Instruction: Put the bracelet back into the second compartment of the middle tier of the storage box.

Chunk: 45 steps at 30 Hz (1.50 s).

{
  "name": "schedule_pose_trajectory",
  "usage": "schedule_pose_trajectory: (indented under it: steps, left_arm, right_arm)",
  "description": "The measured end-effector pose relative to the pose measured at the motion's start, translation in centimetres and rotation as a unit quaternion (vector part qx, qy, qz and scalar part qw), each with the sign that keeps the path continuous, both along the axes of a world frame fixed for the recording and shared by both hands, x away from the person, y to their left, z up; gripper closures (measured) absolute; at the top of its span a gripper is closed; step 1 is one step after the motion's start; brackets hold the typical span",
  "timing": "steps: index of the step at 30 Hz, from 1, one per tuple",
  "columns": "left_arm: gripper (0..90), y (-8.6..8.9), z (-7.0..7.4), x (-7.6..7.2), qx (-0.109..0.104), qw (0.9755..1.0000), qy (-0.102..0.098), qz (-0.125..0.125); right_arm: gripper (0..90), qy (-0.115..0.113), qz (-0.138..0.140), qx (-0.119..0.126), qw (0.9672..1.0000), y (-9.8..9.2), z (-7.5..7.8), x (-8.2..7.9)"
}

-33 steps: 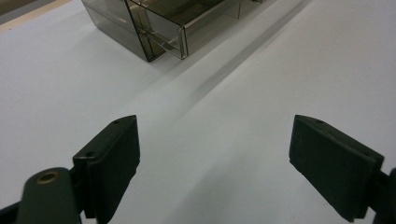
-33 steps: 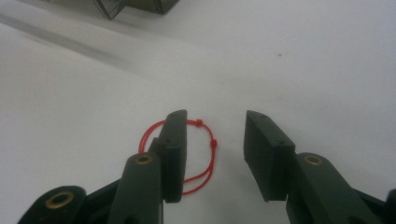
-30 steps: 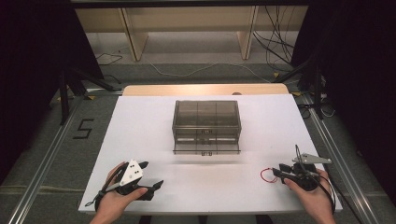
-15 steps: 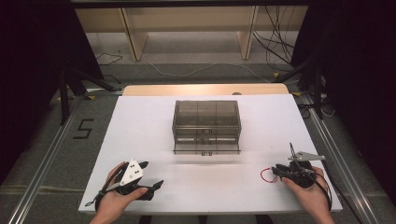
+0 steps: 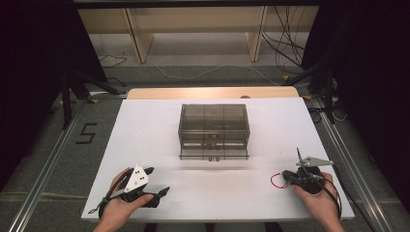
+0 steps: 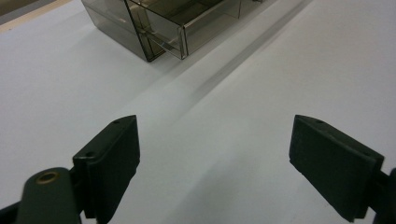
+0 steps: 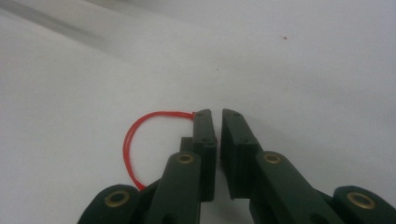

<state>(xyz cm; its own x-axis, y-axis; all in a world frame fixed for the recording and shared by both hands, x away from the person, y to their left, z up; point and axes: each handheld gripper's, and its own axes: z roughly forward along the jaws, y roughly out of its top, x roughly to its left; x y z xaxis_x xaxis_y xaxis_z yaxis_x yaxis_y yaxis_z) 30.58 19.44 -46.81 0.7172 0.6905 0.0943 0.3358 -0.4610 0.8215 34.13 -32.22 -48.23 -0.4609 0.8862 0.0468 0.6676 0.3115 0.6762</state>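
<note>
My right tongs (image 7: 215,114) have just been closing, now nearly shut on the red rubber band (image 7: 140,135) near the surface's (image 5: 159,130) front right corner. Its loop bulges left of them. Left tongs (image 6: 215,154) open, empty, far off front left.

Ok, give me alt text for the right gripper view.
Two black fingers of the right gripper, which have just been closing, stand almost together over a white table, with nothing seen between them. A thin red loop curves out beside one finger.
</note>
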Motion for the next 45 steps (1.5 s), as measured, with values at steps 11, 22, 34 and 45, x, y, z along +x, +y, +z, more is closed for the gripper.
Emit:
schedule_pose_trajectory:
  steps: [11,22,34,45]
  left_arm:
    - [16.0,-0.04,-0.03,-0.01,-0.001,1.0,0.0,-0.001]
    - [16.0,0.02,-0.03,-0.01,0.001,1.0,0.0,-0.001]
    - [16.0,-0.05,-0.08,0.0,0.0,1.0,0.001,-0.004]
    - [16.0,-0.05,-0.09,-0.01,0.0,1.0,0.0,-0.004]
  right_arm:
    - [88.8,0.001,-0.004,0.006,1.0,0.03,0.04,0.07]
    - [82.5,-0.002,-0.003,0.006,1.0,0.13,-0.06,0.11]
    - [87.7,-0.008,-0.001,-0.004,1.0,0.32,-0.18,0.1]
    - [90.0,-0.004,-0.008,0.01,0.9999,0.19,-0.1,0.05]
